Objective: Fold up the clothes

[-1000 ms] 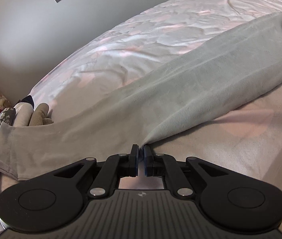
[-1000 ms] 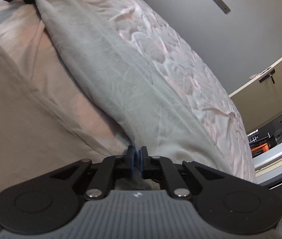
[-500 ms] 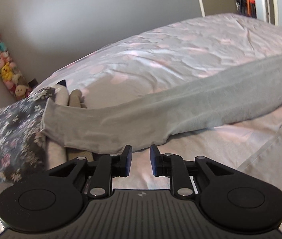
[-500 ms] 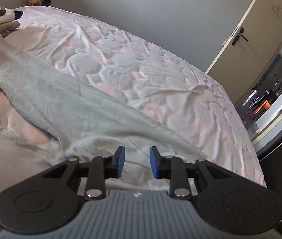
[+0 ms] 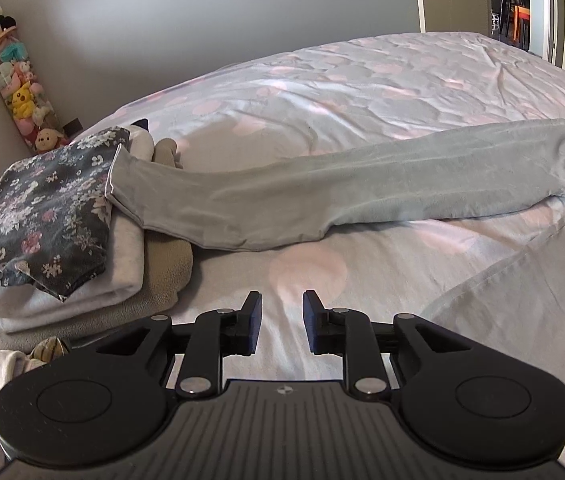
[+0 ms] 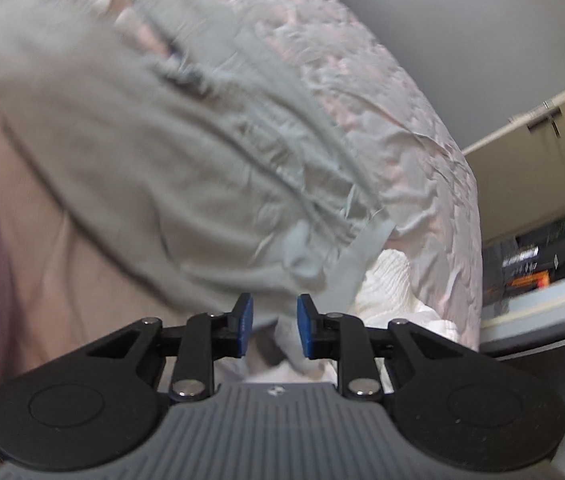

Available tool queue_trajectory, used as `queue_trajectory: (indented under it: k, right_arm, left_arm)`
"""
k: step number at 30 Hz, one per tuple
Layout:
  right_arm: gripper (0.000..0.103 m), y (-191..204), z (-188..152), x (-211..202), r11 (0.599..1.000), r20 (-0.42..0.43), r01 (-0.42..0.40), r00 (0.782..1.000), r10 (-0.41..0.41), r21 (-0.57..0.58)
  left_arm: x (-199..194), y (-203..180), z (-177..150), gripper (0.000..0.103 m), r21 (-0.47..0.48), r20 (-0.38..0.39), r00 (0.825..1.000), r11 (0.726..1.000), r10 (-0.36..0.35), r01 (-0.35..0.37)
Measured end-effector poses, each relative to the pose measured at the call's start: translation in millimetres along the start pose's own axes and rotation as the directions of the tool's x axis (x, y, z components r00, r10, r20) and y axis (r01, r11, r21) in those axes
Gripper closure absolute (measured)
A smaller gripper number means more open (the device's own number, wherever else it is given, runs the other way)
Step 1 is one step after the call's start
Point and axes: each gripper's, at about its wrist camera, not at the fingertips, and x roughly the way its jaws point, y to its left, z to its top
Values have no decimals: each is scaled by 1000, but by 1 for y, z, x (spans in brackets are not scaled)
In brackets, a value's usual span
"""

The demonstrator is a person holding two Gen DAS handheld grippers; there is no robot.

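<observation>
A bedroom is showing behind the work, with a plain grey wall (image 5: 210,12) and a wide bed (image 5: 382,80) under a crumpled pale sheet dotted with pink circles; at the bed's left edge a dark floral folded cloth (image 5: 42,208) is sitting on top of a stack of folded cream and beige garments (image 5: 130,280); a tall clear tube of soft toys (image 5: 22,84) is leaning against the wall beyond that corner. The long grey soft garment (image 5: 322,200) is lying across the middle of the bed, folded lengthwise into a narrow band; its left end is resting on the stack, its right end is bunching near the bed's right edge.

The left gripper (image 5: 281,320) is hovering over bare sheet near the front edge of the bed, its jaws opening, a modest gap between the blue pads, nothing between them. The right gripper (image 6: 270,328) is hanging just above the bunched right end of the garment in a blurred view; its jaws are standing partly apart; cloth is showing behind the gap, though the pads are gripping nothing.

The lengthwise fold is looking done; the crosswise fold is seemingly coming next; that is calling for pinching one end and carrying it over the other, keeping the layers aligned.
</observation>
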Motion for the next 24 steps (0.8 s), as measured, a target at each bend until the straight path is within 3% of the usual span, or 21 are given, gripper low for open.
queue_trajectory:
  k: [4,10,11,12,17,24]
  right_arm:
    - [74,18,-13,23,978,-36,12,999,-20,-208]
    - [74,31,-20,62,920,-52,38,997,-63,-389]
    - [78,32,-21,65,914,-59,27,997,-55,-404]
    - [100,33,-23,67,909,-64,17,997,-48,-417]
    - [101,22,-31,52,917,-80,-15,997,-18,-398]
    - [101,32,-41,73,935,-124,-30,992,-15,-352]
  left_arm:
    - [6,-6,-4,82,26,-21,1000,1000,9,-8]
    - [13,-13,-5,82,67,-44,999,998,25,-22]
    - [13,-15,-6,82,76,-45,999,997,25,-22]
    - [14,-16,-6,82,85,-46,999,996,27,-23]
    - [18,-20,-7,82,120,-55,998,992,38,-31]
    - [7,-9,-3,82,121,-44,999,993,7,-1]
